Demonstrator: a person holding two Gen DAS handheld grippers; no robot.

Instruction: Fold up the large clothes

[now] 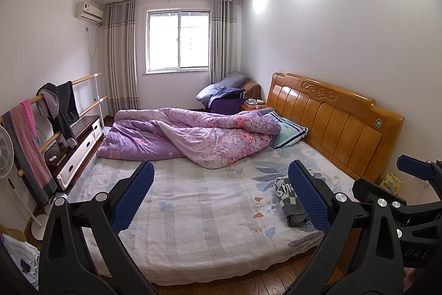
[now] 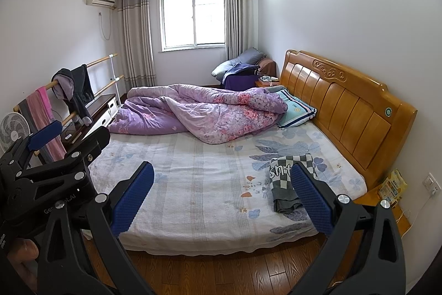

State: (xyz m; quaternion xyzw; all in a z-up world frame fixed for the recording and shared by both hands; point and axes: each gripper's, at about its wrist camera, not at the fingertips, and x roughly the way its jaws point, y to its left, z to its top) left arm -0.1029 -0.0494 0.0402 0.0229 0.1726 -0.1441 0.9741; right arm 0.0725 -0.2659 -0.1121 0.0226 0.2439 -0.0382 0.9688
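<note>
Both tongs are held wide apart with nothing in them: the left gripper (image 1: pixel 221 198) and the right gripper (image 2: pixel 222 198). The folded checked garment (image 2: pixel 287 184) is seen lower right on the bed sheet (image 2: pixel 199 184), its long side running front to back, probably nearer the right gripper. The purple quilt (image 2: pixel 199 112) is piled farther back.

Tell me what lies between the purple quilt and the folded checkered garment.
Only bare floral sheet separates purple quilt from checkered garment, clearest in the right wrist view.
</note>
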